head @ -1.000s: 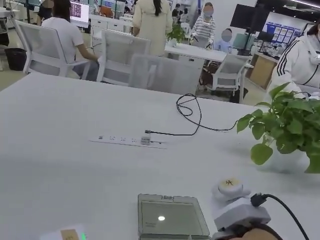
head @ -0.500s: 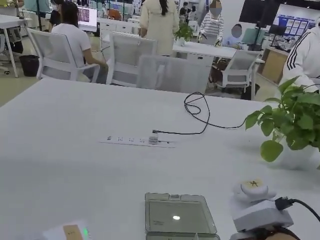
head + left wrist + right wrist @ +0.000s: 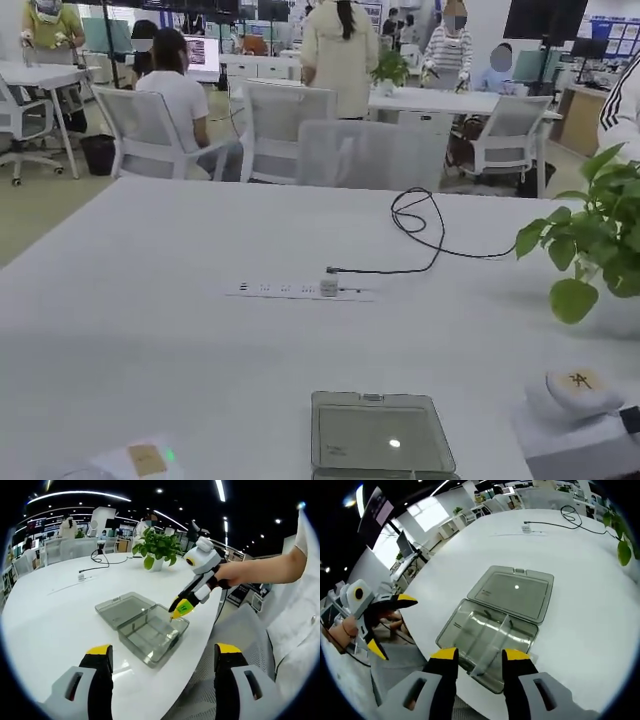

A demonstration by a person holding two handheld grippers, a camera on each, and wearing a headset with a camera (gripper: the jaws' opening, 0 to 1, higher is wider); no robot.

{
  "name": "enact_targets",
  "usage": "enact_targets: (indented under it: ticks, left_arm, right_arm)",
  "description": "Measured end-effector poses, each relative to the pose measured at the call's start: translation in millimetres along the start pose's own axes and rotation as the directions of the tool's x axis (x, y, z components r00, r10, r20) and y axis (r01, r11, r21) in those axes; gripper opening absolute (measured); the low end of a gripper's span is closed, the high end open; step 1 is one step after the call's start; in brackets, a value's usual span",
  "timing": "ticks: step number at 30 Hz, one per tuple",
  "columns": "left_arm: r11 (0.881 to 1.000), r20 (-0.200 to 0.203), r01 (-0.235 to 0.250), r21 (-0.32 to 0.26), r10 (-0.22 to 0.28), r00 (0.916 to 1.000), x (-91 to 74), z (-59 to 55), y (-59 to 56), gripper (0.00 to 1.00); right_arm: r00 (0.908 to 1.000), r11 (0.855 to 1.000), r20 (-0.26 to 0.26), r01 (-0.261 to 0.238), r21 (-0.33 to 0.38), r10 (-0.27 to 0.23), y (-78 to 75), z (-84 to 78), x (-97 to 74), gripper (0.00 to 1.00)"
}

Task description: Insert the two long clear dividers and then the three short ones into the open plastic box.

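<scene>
**1 open box [image 3: 451, 629] at the worktop's [image 3: 580, 605] near edge**

The box's 1 lid [image 3: 512, 592] is laid flat behind it, and clear dividers [image 3: 495, 645] are seen inside (number unreadable). Of the 2 grippers, the right gripper [image 3: 480, 654] is held at the box's near wall, jaws narrowed; any grip cannot be told. The left gripper [image 3: 163, 650] is held well apart, jaws wide.

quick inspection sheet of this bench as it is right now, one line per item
surface: white table, looks clean
job's things: clear box open, lid lying flat; one divider seems to stand inside
clutter: potted plant
grippers: left gripper jaws wide apart, short of the box; right gripper jaws apart over the box's near edge
cables: black cable looped, runs to power strip
surroundings: office, chairs, people at desks
</scene>
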State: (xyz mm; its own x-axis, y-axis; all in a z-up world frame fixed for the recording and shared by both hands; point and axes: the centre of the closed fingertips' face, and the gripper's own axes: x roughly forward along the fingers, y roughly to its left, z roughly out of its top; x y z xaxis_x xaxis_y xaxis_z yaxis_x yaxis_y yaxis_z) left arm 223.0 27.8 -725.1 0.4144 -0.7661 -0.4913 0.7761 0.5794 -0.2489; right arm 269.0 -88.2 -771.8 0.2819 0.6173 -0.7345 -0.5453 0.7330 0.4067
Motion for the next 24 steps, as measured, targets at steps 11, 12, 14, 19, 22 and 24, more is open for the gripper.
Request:
enact_targets:
  ticks: [11,12,14,19,22,24]
  left_arm:
    - [0.992,-0.025,-0.104,-0.071,0.102,0.9944,1.9,-5.4,19.6,0.83]
    - [0.991,-0.037,-0.114,-0.075,0.112,0.9931,2.7,-8.1,21.1,0.83]
    - [0.988,-0.053,-0.128,-0.083,0.124,0.9909,4.0,-11.1,23.9,0.82]
    - [0.981,-0.106,-0.167,-0.100,0.156,0.9821,7.5,-21.2,32.2,0.80]
    - [0.975,-0.152,-0.196,-0.104,0.179,0.9721,9.3,-31.5,37.4,0.77]
    - [0.972,-0.182,-0.210,-0.107,0.188,0.9650,10.4,-38.1,39.4,0.75]
  right_arm:
    - [0.9901,0.970,0.096,-0.078,-0.232,0.103,5.3,4.1,-23.5,0.57]
    - [0.9896,0.966,0.095,-0.082,-0.247,0.108,4.5,1.2,-26.1,0.59]
    - [0.9870,0.960,0.102,-0.094,-0.262,0.124,3.9,-0.9,-29.4,0.63]
    - [0.9752,0.931,0.130,-0.125,-0.344,0.179,4.2,-6.5,-38.4,0.69]
    - [0.9670,0.912,0.147,-0.137,-0.388,0.208,5.5,-10.0,-43.3,0.73]
    - [0.9629,0.903,0.156,-0.141,-0.405,0.220,4.6,-13.8,-46.5,0.76]
